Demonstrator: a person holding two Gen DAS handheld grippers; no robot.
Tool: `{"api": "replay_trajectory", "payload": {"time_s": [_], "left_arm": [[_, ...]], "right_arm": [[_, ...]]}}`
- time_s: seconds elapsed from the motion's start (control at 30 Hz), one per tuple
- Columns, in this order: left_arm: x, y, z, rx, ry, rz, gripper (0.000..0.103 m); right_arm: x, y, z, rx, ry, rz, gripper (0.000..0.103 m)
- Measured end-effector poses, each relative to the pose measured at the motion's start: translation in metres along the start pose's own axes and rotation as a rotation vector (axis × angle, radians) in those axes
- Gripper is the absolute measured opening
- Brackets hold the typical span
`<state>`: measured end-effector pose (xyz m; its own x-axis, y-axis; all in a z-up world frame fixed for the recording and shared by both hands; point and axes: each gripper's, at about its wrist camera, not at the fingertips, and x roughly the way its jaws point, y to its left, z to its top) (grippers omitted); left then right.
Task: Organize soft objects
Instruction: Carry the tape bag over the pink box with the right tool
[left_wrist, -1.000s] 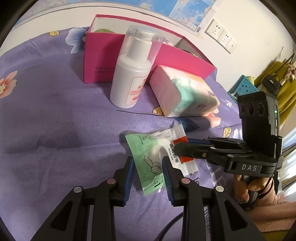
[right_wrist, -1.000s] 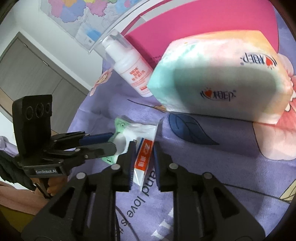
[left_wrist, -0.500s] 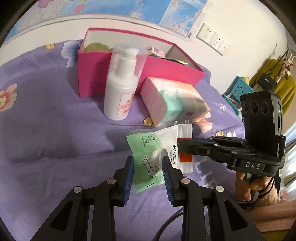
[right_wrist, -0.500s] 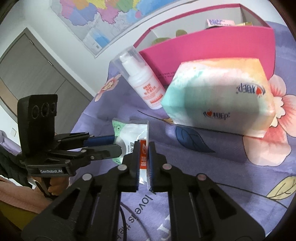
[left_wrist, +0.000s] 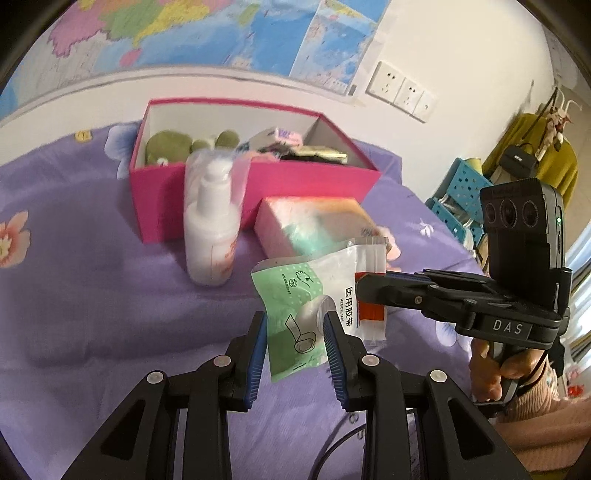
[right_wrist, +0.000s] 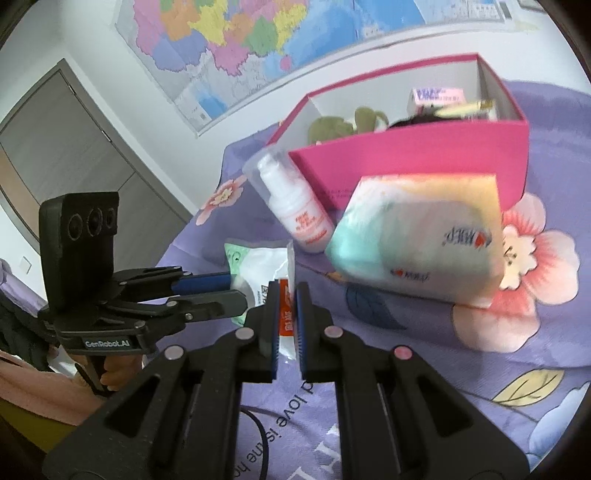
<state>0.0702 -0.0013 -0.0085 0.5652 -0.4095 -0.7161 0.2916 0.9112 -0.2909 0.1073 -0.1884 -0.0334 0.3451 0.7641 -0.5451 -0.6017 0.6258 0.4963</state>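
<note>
A green and white packet of medical tape (left_wrist: 314, 291) hangs in the air above the purple bedsheet. My left gripper (left_wrist: 295, 332) is shut on its green end, and my right gripper (right_wrist: 286, 314) is shut on its red and white end (right_wrist: 286, 321). The packet also shows in the right wrist view (right_wrist: 258, 266). Behind it lie a soft tissue pack (left_wrist: 314, 225) and a pink open box (left_wrist: 258, 177) holding green plush things and small packets. In the right wrist view the tissue pack (right_wrist: 424, 243) lies in front of the box (right_wrist: 413, 162).
A white pump bottle (left_wrist: 212, 236) with a clear cap stands in front of the box's left part. The flowered purple bedsheet (left_wrist: 92, 277) covers the surface. A wall with sockets and a map is behind. A blue basket (left_wrist: 458, 199) is off the bed's right side.
Both grippers have lifted the tape packet off the sheet and raised it. The views rose, so the inside of the pink box has come into sight.
</note>
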Motion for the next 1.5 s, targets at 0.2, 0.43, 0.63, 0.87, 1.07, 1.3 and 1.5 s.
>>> {"api": "replay_trajectory", "payload": {"time_s": [0.2,0.43,0.63,0.87,1.07,1.3,1.5], "left_arm": [[-0.002,-0.010,0.022,0.036,-0.036,0.001,0.031],[0.002,-0.021,0.047,0.074,-0.059,0.008,0.031],[0.006,-0.028,0.067,0.097,-0.085,0.020,0.031],[0.010,-0.027,0.084,0.104,-0.104,0.027,0.031],[0.013,-0.025,0.097,0.104,-0.113,0.040,0.031],[0.015,-0.022,0.108,0.102,-0.123,0.050,0.031],[0.020,-0.018,0.119,0.097,-0.124,0.061,0.031]], "right_arm": [[-0.016,0.002,0.012,-0.021,-0.047,-0.022,0.010],[-0.029,-0.003,0.031,-0.028,-0.093,-0.047,0.010],[-0.036,-0.008,0.048,-0.033,-0.130,-0.065,0.010],[-0.038,-0.014,0.068,-0.041,-0.158,-0.072,0.010],[-0.035,-0.018,0.080,-0.047,-0.167,-0.077,0.010],[-0.032,-0.023,0.093,-0.047,-0.178,-0.078,0.010],[-0.028,-0.026,0.103,-0.044,-0.182,-0.084,0.010]]}}
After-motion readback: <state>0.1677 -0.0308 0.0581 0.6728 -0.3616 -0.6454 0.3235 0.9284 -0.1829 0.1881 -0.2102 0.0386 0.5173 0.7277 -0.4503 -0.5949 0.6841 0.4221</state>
